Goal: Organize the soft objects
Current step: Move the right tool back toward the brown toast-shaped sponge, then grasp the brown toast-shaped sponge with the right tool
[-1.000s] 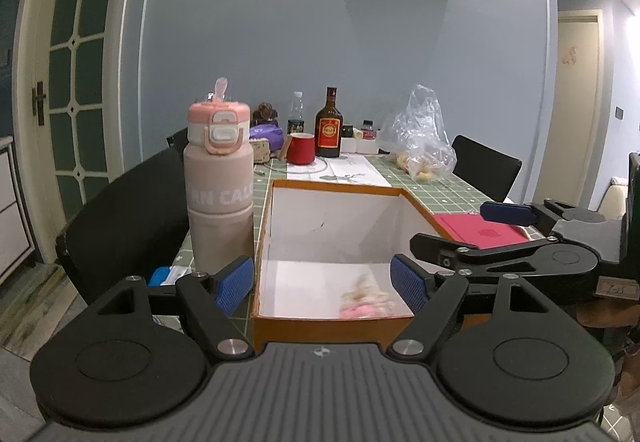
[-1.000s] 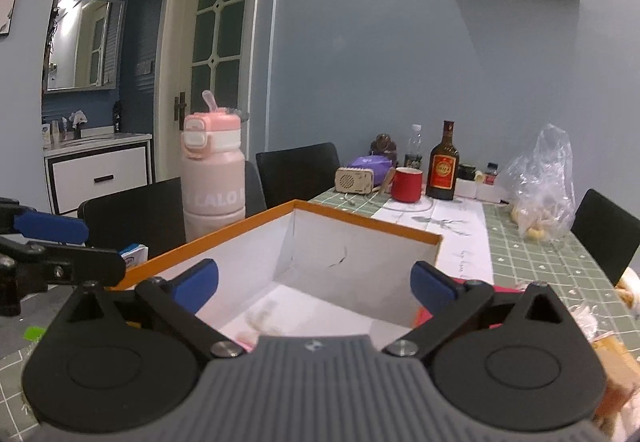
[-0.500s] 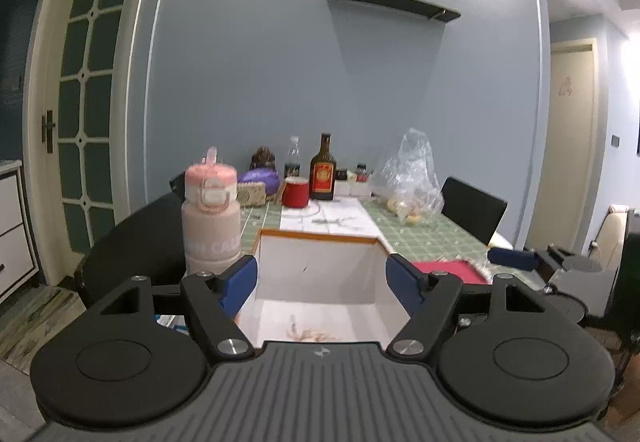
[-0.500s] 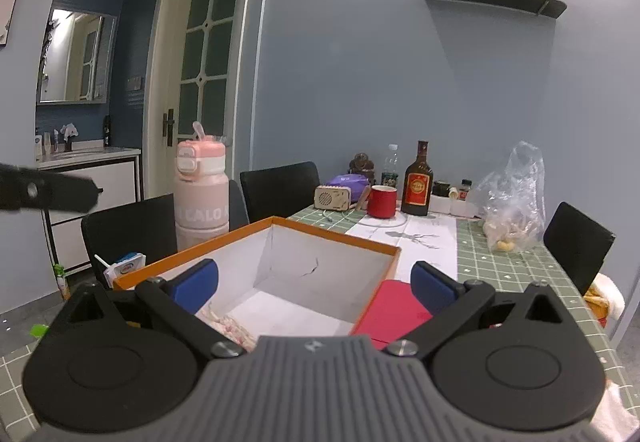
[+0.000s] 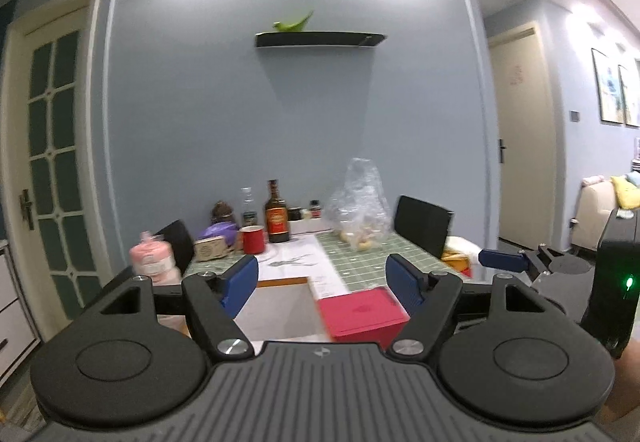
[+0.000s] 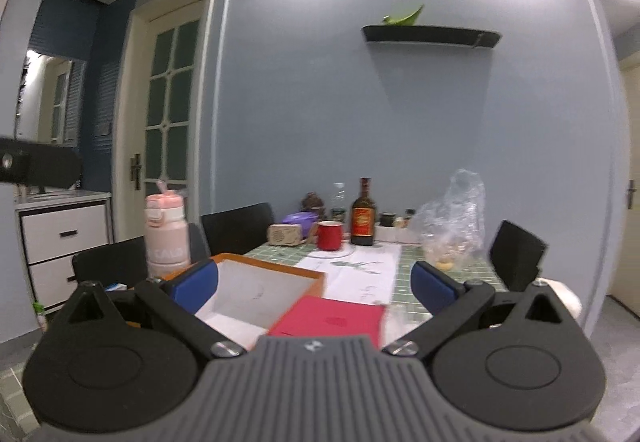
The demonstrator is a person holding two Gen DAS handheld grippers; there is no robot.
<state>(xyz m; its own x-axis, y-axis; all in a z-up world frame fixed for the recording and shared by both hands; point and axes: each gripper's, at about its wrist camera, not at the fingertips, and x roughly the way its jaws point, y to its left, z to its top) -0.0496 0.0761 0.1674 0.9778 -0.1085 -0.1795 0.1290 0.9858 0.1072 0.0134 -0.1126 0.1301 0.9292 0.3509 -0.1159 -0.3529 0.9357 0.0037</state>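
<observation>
An orange-rimmed cardboard box [image 5: 282,283] with a white inside stands on the table, low in both views [image 6: 276,269]. Its floor is hidden behind the gripper bodies, so no soft object shows. A red flat case [image 5: 360,314] lies just right of the box [image 6: 332,322]. My left gripper [image 5: 322,284] is open, held back from and above the box, nothing between its blue pads. My right gripper [image 6: 315,284] is open too and holds nothing. Its blue fingertip [image 5: 500,260] shows at the right of the left wrist view.
A tall pink bottle [image 6: 166,238] stands left of the box. Farther back on the green checked table [image 6: 404,282] are a red mug [image 6: 330,236], a dark bottle [image 6: 363,215], a small radio [image 6: 285,234] and a clear plastic bag [image 6: 452,226]. Black chairs [image 5: 424,226] flank the table.
Both grippers have pulled back from the box and risen. The box now looks smaller and lower, and the soft pink things on its floor have dropped out of sight. Both grippers stay open.
</observation>
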